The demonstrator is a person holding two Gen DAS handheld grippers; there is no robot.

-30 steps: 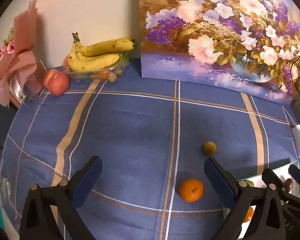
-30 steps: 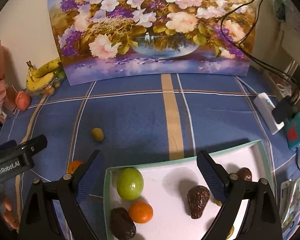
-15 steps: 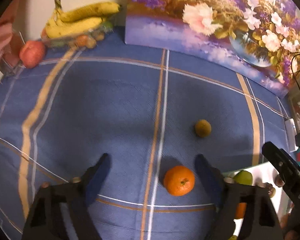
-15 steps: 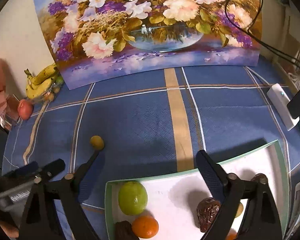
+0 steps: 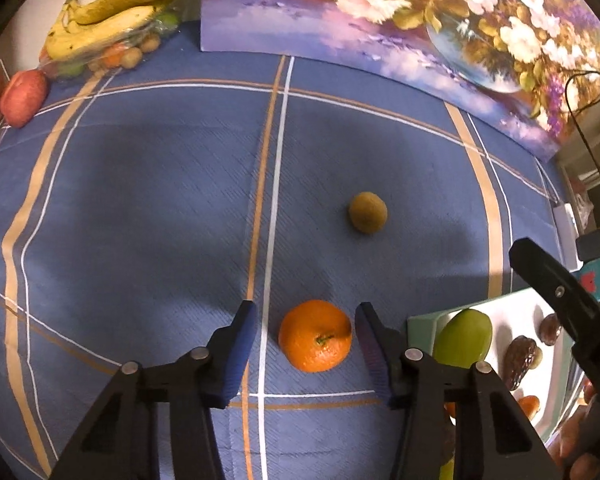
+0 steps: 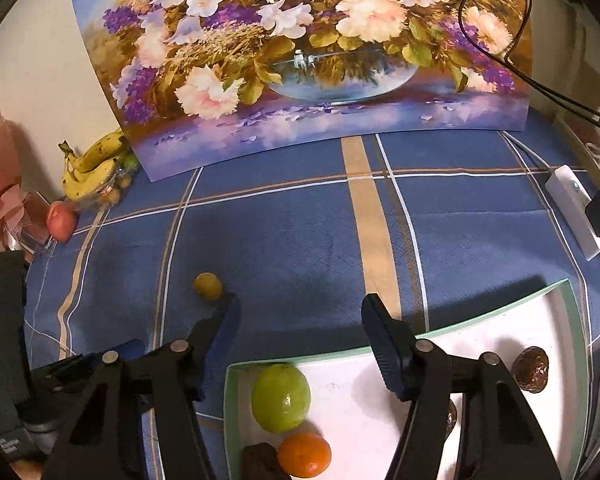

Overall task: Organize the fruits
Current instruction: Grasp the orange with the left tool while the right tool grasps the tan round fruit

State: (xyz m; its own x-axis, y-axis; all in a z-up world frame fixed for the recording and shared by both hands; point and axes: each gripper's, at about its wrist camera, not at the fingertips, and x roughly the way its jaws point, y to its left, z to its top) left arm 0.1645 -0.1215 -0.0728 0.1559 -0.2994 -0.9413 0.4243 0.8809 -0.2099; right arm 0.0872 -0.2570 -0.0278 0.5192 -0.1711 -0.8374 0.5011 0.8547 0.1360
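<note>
Through my left wrist camera, my left gripper [image 5: 305, 330] stands wide open around the orange tangerine [image 5: 315, 335] on the blue tablecloth [image 5: 140, 200], neither pad touching it; a small brownish fruit [image 5: 367, 212] lies farther ahead, and my own fingers cut off part of the white tray [image 5: 512, 312] at right. Through my right wrist camera, my right gripper [image 6: 300, 328] hangs wide open and empty above the tray's [image 6: 480, 336] near edge, its arms hiding some fruit; a green fruit [image 6: 281, 397] and second tangerine [image 6: 304, 454] sit inside.
</note>
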